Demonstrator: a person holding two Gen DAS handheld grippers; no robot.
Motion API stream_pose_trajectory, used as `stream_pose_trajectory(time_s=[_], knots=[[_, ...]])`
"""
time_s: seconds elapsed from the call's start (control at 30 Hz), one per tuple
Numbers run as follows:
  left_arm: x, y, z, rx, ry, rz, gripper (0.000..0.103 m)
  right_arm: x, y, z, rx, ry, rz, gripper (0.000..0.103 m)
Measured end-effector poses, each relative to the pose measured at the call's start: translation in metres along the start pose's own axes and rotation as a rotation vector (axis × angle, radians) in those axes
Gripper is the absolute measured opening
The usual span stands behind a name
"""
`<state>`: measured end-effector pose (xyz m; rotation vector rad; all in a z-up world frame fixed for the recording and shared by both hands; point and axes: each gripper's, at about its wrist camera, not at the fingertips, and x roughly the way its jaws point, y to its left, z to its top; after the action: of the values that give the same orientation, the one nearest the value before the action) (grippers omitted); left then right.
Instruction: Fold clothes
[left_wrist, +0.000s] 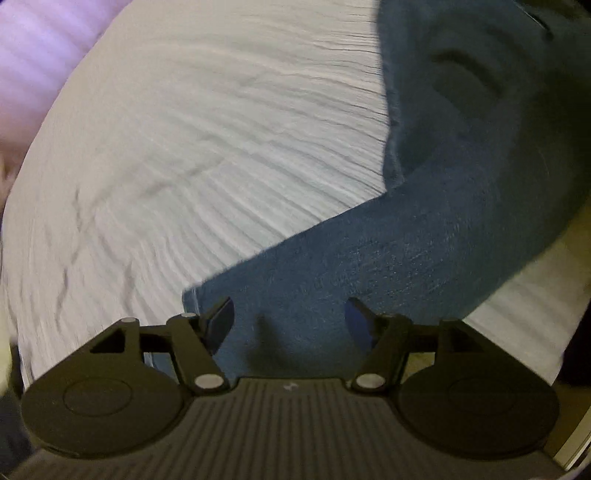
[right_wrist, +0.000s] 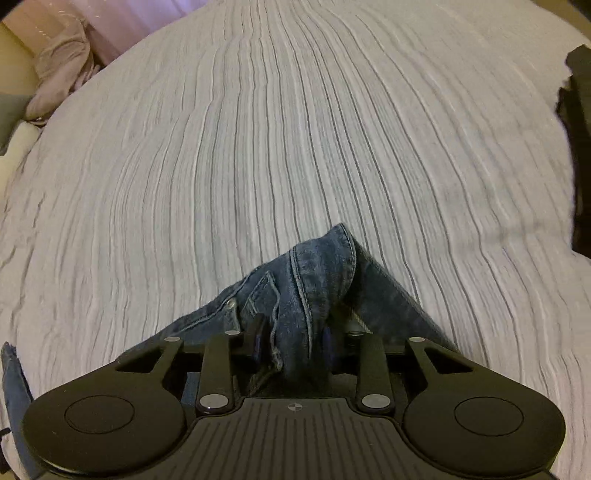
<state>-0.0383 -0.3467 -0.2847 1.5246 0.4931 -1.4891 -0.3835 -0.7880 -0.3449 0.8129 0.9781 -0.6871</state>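
Ribbed pale bedspread carries the jeans. Left hand-held gripper, released, hovers over a leg; right hand-held gripper pinches bunched denim near the waistband. Risk: that thick bunch slipping, spoiling the fold.

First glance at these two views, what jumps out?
The blue jeans: in the right wrist view a bunched, seamed part rises in a peak from the right tongs, which are shut on it. In the left wrist view a jeans leg runs up to the right across the pale ribbed bedspread, with the left tongs open over its near end. A dark garment sits at the bedspread's right edge.
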Motion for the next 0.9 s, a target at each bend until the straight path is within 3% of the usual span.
stream_pose_trajectory(time_s=[0.07, 0.17, 0.23, 0.43, 0.47, 0.53, 0.57, 0.6, 0.7, 0.9], knots=[[0.007, 0.001, 0.008, 0.121, -0.027, -0.039, 0.063, -0.010, 0.010, -0.009, -0.025, -0.010, -0.031, 0.081], [0.026, 0.004, 0.022, 0.316, -0.037, -0.110, 0.071, -0.028, 0.037, -0.031, -0.096, -0.043, -0.012, 0.084], [0.042, 0.011, 0.030, 0.393, -0.017, -0.187, 0.079, -0.038, 0.052, -0.050, -0.126, -0.036, 0.043, 0.084], [0.083, 0.033, 0.044, 0.456, 0.059, -0.443, 0.082, -0.045, 0.095, -0.110, -0.194, 0.042, 0.111, 0.084], [0.088, 0.035, 0.045, 0.450, 0.076, -0.472, 0.079, -0.044, 0.099, -0.117, -0.194, 0.053, 0.109, 0.084], [0.096, 0.035, 0.044, 0.422, 0.110, -0.533, 0.060, -0.043, 0.108, -0.132, -0.202, 0.073, 0.101, 0.084], [0.098, 0.035, 0.043, 0.409, 0.121, -0.557, 0.044, -0.038, 0.117, -0.137, -0.211, 0.078, 0.093, 0.084], [0.092, 0.033, 0.040, 0.414, 0.112, -0.539, 0.031, -0.038, 0.122, -0.143, -0.216, 0.084, 0.083, 0.084], [0.051, 0.025, 0.017, 0.406, 0.064, -0.463, 0.010, -0.041, 0.132, -0.148, -0.216, 0.084, 0.077, 0.084], [-0.057, 0.004, -0.045, 0.338, -0.033, -0.330, 0.004, -0.049, 0.152, -0.132, -0.245, 0.066, 0.108, 0.084]])
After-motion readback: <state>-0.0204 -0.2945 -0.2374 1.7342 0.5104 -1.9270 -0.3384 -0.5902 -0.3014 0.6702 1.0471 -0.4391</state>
